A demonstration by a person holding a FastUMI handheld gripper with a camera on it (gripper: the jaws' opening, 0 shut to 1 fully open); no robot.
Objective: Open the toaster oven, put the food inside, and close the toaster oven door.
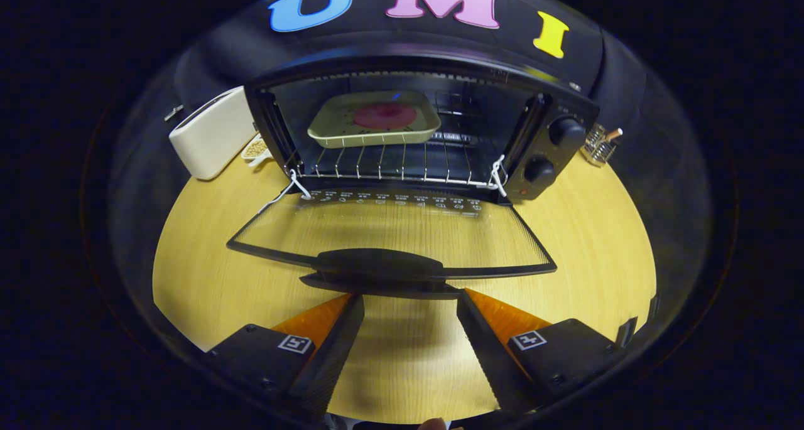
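A black toaster oven point(553, 147) stands on the wooden table with its glass door point(389, 235) folded down flat toward me. On the wire rack point(389, 163) inside rests a pale green tray point(374, 123) carrying a round red piece of food point(384, 115). The door's black handle point(377, 265) lies just ahead of my fingertips. My gripper point(409, 299) is open, its two fingers spread apart just under the handle's front edge, with nothing between them.
A white pop-up toaster point(212, 140) stands left of the oven, with a small dish of grains point(256, 147) beside it. A wire holder point(600, 146) sits at the oven's right. Two knobs point(553, 150) are on the oven's right panel. Bare table point(597, 248) lies on both sides of the door.
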